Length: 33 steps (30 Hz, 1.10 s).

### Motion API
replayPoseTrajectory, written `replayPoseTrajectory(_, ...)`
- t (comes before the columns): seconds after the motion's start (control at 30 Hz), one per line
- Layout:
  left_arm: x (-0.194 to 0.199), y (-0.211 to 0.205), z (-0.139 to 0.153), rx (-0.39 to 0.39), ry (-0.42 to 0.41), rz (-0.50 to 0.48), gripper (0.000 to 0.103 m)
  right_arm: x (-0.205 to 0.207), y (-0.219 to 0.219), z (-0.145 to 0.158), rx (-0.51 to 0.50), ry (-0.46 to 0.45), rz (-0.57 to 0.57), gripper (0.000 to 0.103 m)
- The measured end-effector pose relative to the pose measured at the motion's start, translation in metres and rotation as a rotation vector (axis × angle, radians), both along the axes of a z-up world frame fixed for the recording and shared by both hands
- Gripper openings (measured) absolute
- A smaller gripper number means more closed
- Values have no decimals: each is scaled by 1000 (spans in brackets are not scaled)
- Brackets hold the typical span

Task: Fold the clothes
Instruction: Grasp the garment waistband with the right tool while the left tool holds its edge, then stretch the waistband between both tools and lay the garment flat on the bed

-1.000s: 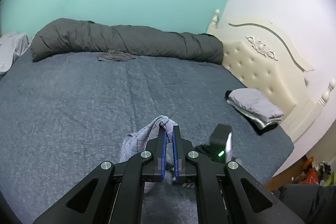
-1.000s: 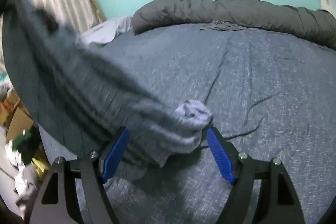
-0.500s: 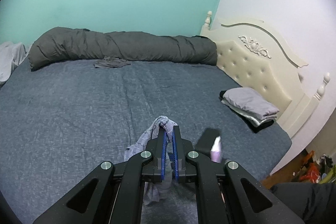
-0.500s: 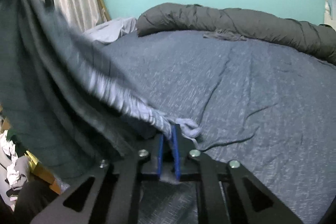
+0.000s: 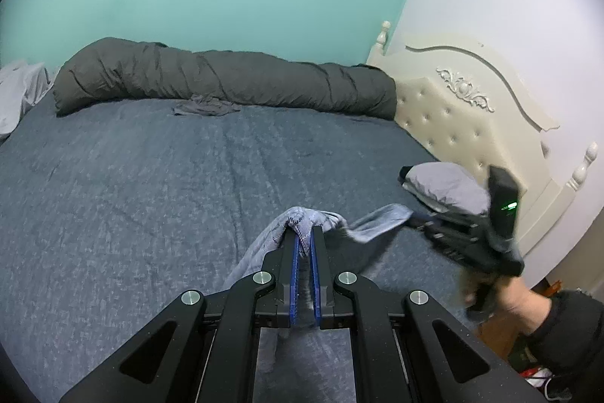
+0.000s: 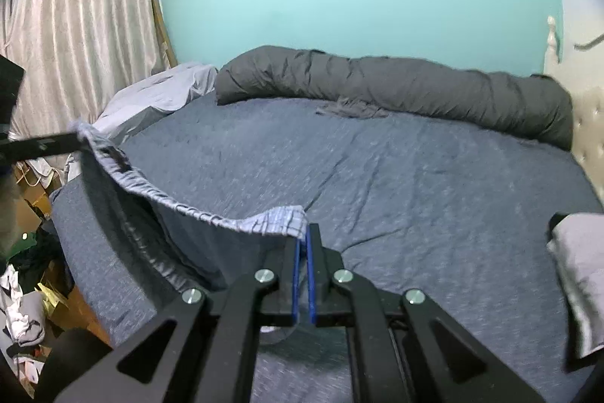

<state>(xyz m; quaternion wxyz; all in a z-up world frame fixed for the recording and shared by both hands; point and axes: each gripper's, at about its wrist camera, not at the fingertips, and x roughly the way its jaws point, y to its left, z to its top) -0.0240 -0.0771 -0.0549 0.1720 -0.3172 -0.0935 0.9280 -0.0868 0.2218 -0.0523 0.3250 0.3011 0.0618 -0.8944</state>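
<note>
Grey checked garment (image 6: 211, 214) hangs stretched between left tool (image 5: 305, 233) and right tool (image 6: 303, 233), both clamped on it.

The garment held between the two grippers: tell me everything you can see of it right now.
The garment is a thin, pale grey-blue woven cloth with a fine dark check and a gathered, elastic-looking edge. It hangs above the bed, that edge sagging in a curve between two corners. The left gripper and the right gripper each have their jaws shut on one corner. The rest droops below, partly blurred.
</note>
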Motion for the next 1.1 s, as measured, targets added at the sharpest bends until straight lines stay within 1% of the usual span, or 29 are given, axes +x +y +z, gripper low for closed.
replayPoseTrajectory(0.17, -5, 8, 8, 10, -1, -23, 6, 10, 22, 41, 54, -3, -16, 3)
replayPoseTrajectory(0.2, -6, 9, 9, 14, -4, -30, 6, 9, 24, 44, 67, -9, -20, 3)
replayPoseTrajectory(0.3, -15, 15, 4, 19, -26, -54, 6, 5, 27, 46, 108, -20, -39, 3)
replayPoseTrajectory(0.4, -31, 24, -11, 14, -70, -71, 6, -5, 31, 31, 122, -67, -64, 3)
replayPoseTrajectory(0.53, -60, 33, -42, 24, -139, -79, 6, -26, 33, -6, 134, -136, -98, 3)
replayPoseTrajectory(0.63, -87, 37, -71, 25, -192, -80, 6, -48, 33, -38, 132, -183, -113, 3)
replayPoseTrajectory(0.8, -139, 42, -128, 26, -291, -82, 6, -96, 34, -93, 97, -276, -141, 3)
replayPoseTrajectory(0.97, -184, 44, -173, 16, -357, -73, 7, -143, 31, -146, 69, -351, -162, 3)
replayPoseTrajectory(1.0, -193, 43, -182, 15, -368, -69, 9, -151, 32, -155, 60, -366, -170, 3)
replayPoseTrajectory(1.03, -201, 41, -191, 12, -380, -58, 15, -159, 33, -163, 51, -381, -179, 3)
replayPoseTrajectory(1.1, -214, 35, -207, 18, -403, -28, 30, -174, 36, -179, 31, -404, -202, 3)
